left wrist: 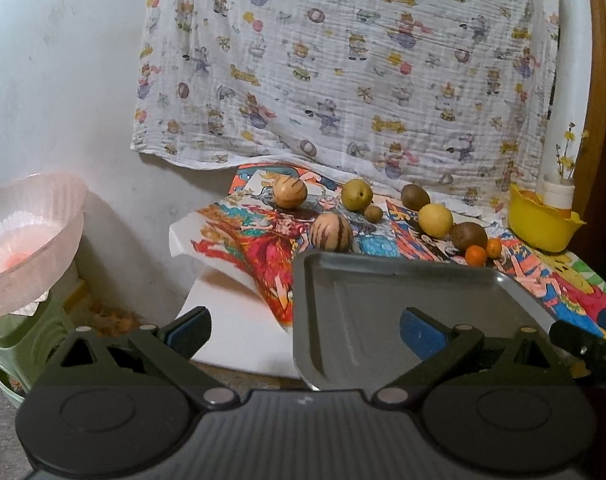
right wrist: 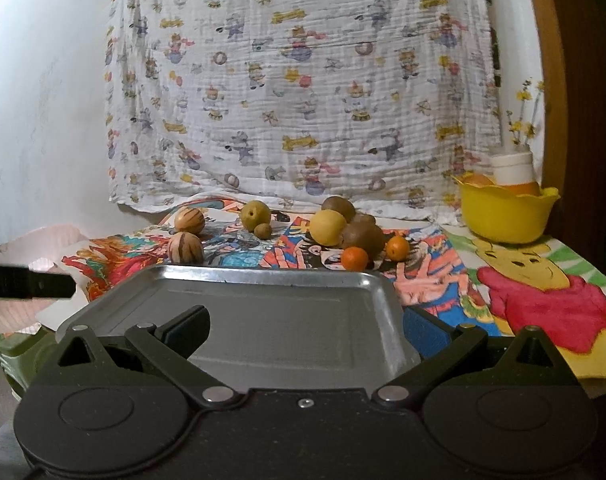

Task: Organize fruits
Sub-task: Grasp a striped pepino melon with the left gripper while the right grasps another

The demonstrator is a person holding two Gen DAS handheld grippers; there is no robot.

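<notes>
Several fruits lie on the cartoon-print cloth behind an empty metal tray: two striped melons, a green pear, a yellow lemon, brown kiwis and two small oranges. My left gripper is open over the tray's near left corner. My right gripper is open over the tray's near edge. Both hold nothing.
A yellow bowl with a white bottle stands at the back right. A pink bowl sits on a green stool at the left. A printed sheet hangs on the wall behind.
</notes>
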